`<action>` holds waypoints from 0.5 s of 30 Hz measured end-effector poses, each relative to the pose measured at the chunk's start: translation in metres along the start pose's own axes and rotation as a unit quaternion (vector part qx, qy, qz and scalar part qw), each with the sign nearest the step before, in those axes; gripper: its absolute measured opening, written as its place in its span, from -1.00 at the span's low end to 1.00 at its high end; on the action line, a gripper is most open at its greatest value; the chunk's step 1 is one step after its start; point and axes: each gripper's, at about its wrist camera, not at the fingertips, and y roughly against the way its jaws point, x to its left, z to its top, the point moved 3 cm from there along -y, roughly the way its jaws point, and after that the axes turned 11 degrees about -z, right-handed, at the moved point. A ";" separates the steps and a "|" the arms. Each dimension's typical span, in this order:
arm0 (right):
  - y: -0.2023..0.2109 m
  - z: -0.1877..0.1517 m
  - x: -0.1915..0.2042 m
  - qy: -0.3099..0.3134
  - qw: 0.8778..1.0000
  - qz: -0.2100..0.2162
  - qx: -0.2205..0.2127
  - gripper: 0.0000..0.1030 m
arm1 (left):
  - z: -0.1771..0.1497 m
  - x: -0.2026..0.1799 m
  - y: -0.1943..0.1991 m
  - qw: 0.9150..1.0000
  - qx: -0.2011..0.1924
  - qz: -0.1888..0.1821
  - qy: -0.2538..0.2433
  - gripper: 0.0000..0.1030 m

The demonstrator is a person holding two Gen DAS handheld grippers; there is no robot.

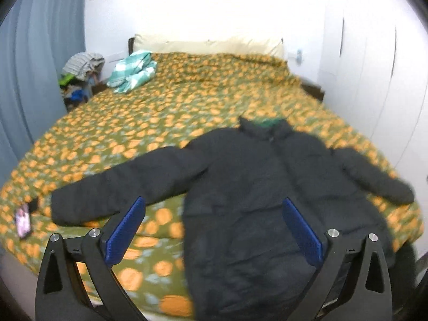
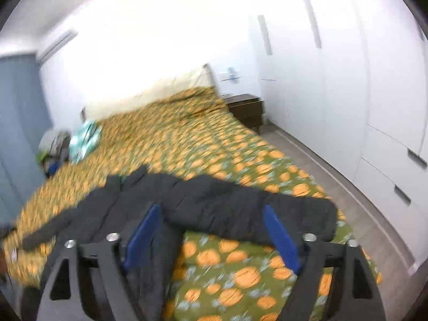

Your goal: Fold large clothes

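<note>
1. Black puffer jacket (image 1: 240, 187) lies front-up, sleeves spread, on the near part of the bed (image 1: 187, 101), hem hanging over its near edge.
2. Left gripper (image 1: 214, 227) above it: blue fingers (image 1: 125, 230) spread wide, holding nothing.
3. Right gripper (image 2: 211, 235) likewise gapes empty over the right sleeve.
4. A phone (image 1: 22, 220) rests near the left cuff.

A wide bed (image 1: 187, 112) fills the room, covered with a green spread with orange print. At its 12 o'clock end, cream pillows (image 1: 208, 44) lean on a bright white wall (image 1: 203, 8). At 9 o'clock hangs a grey-blue curtain (image 1: 37, 61). At 3 o'clock stand tall white wardrobe doors (image 2: 334, 80), with a dark wooden nightstand (image 2: 247, 108) beside the bed head. The floor (image 2: 347, 200) is grey wood. An air conditioner (image 2: 57, 44) sits high on the wall.
</note>
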 end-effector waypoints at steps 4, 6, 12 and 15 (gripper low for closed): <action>-0.034 0.018 -0.075 -0.112 0.993 -0.021 0.002 0.62 | -0.008 -0.005 -0.003 0.997 -0.003 -0.047 0.058 0.98; -0.059 0.001 -0.103 -0.183 0.982 -0.012 0.037 0.62 | -0.017 -0.008 -0.007 0.996 0.011 -0.053 0.070 0.98; -0.154 -0.090 -0.128 -0.307 0.934 0.009 0.183 0.62 | -0.034 -0.007 -0.012 0.997 0.041 -0.020 0.054 0.98; -0.187 -0.117 -0.137 -0.367 0.909 -0.027 0.195 0.62 | -0.038 -0.002 -0.013 0.997 0.047 -0.014 0.059 0.98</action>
